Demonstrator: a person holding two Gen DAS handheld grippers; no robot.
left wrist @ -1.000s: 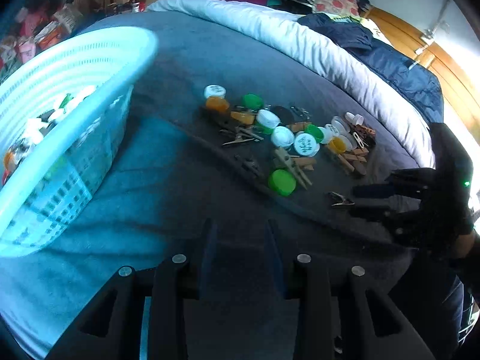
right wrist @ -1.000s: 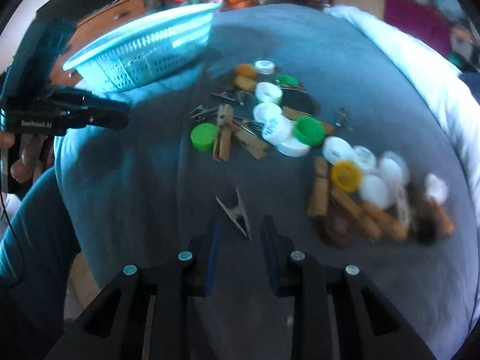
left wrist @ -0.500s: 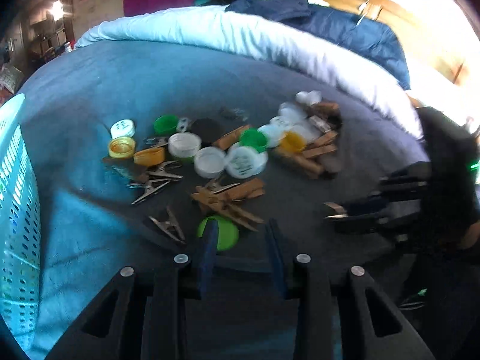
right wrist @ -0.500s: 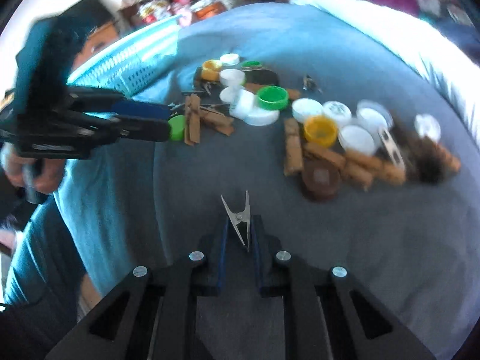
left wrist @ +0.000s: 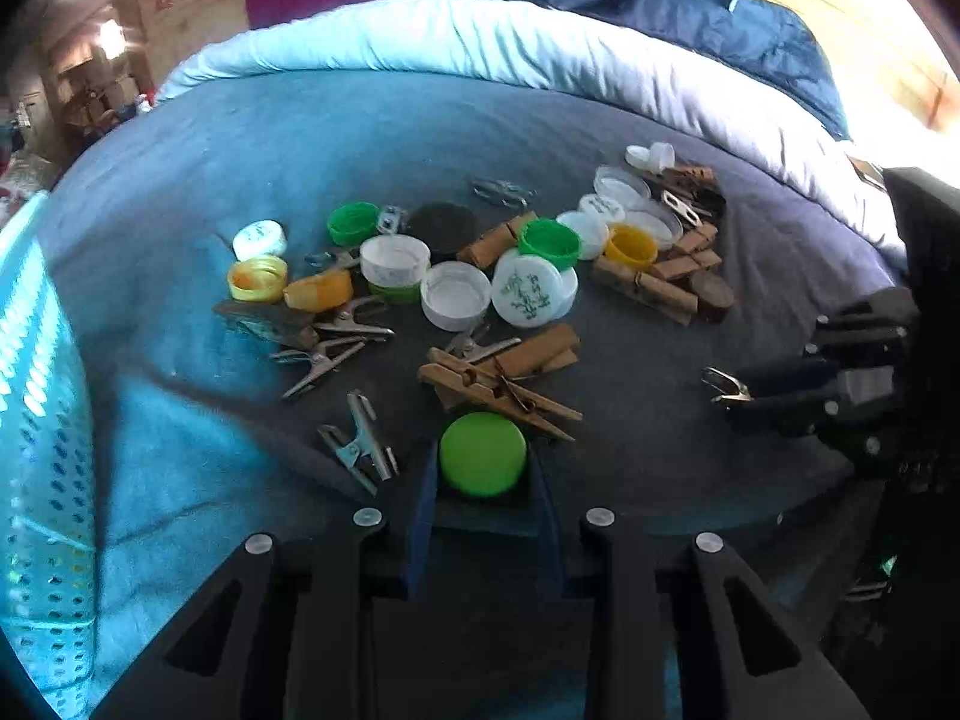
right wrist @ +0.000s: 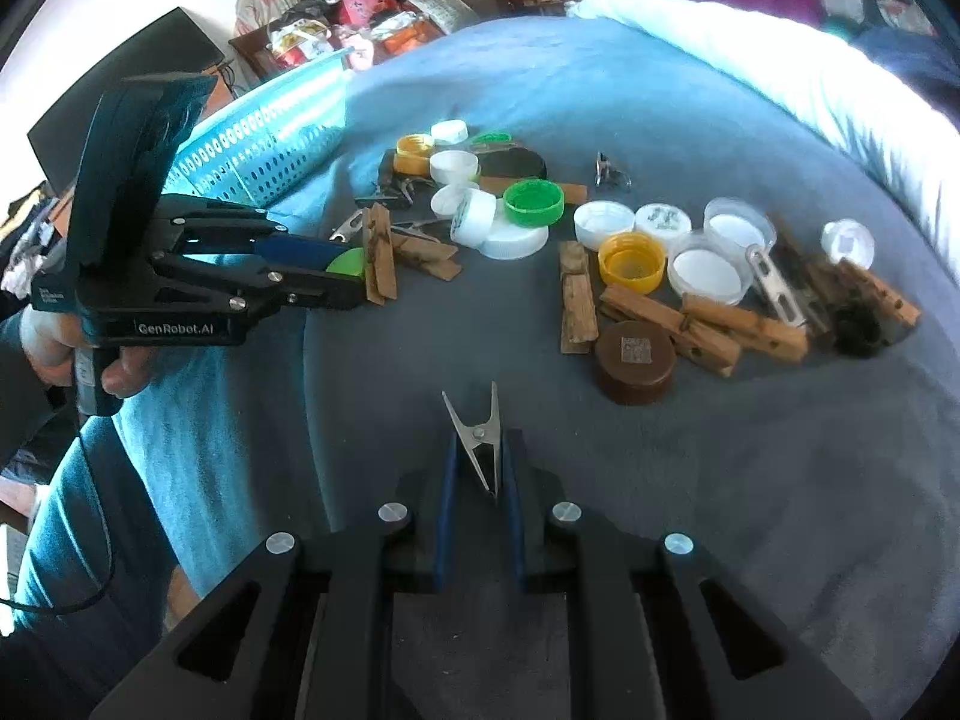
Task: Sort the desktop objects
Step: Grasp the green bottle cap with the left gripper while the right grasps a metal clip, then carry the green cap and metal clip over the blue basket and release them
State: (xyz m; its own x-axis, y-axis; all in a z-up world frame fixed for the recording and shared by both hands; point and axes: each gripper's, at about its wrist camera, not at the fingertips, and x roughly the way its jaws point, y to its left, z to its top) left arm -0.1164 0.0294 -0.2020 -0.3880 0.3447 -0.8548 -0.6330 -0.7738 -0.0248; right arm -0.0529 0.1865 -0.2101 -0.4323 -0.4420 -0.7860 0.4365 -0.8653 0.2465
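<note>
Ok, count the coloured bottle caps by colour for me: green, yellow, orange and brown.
Green caps: 3, perhaps another under a white cap
Yellow caps: 2
Orange caps: 1
Brown caps: 1
Total: 7 clearly seen

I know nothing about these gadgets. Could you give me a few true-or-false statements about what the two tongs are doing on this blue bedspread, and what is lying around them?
1. The right tongs are clamped on a small metal spring clip. True.
2. The left tongs have a wooden clothespin between them. False: a round lime-green plastic bottle cap sits between them, and their jaws are closing.
3. A perforated turquoise plastic basket stands beside the pile. True.
4. The round brown lid lies inside the basket. False: it lies on the blue bedspread, beside wooden clothespins.
</note>
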